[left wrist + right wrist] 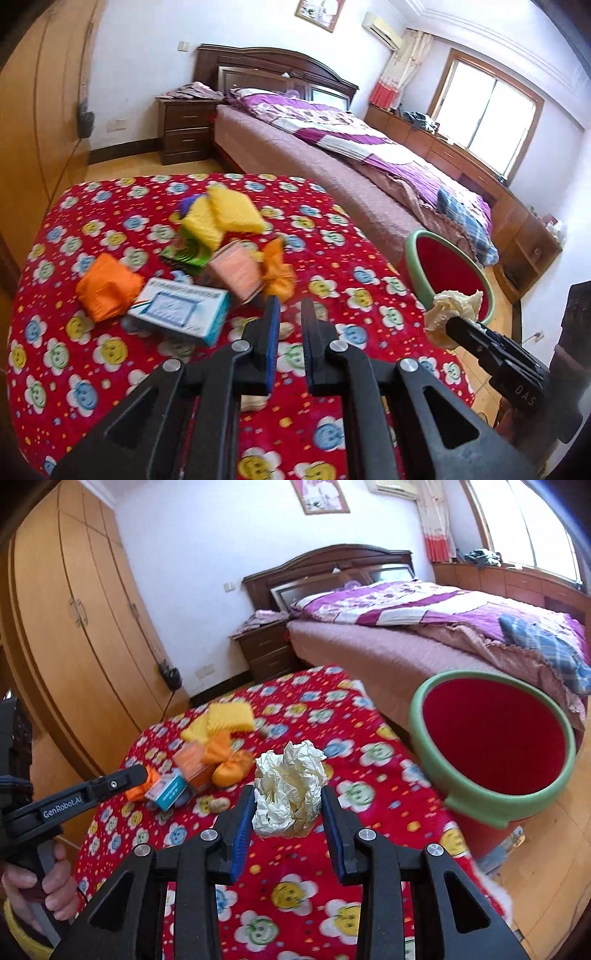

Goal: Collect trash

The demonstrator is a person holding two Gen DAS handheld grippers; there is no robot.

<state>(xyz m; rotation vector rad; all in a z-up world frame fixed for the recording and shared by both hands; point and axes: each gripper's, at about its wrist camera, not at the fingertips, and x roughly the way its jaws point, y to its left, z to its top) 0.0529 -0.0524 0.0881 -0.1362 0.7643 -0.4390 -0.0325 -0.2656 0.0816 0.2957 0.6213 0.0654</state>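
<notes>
A crumpled ball of whitish paper (288, 794) sits between the blue pads of my right gripper (288, 791), which is shut on it and holds it above the red flowered tablecloth (295, 878). The left wrist view shows the same paper ball (452, 306) at the tip of the right gripper (456, 326), close to the bin. The red bin with a green rim (417, 709) stands right of the table, its mouth tilted toward me. My left gripper (290, 304) hovers over the cloth, shut with nothing in it, near a white-and-blue carton (181, 310).
More litter lies on the table: yellow foam pieces (225, 218), an orange bag (107, 291), a pink box (236, 275), an orange wrapper (279, 273). A bed (369, 162) stands behind the bin (415, 258), a wardrobe (74, 627) at the left. A hand (40, 882) grips the left tool.
</notes>
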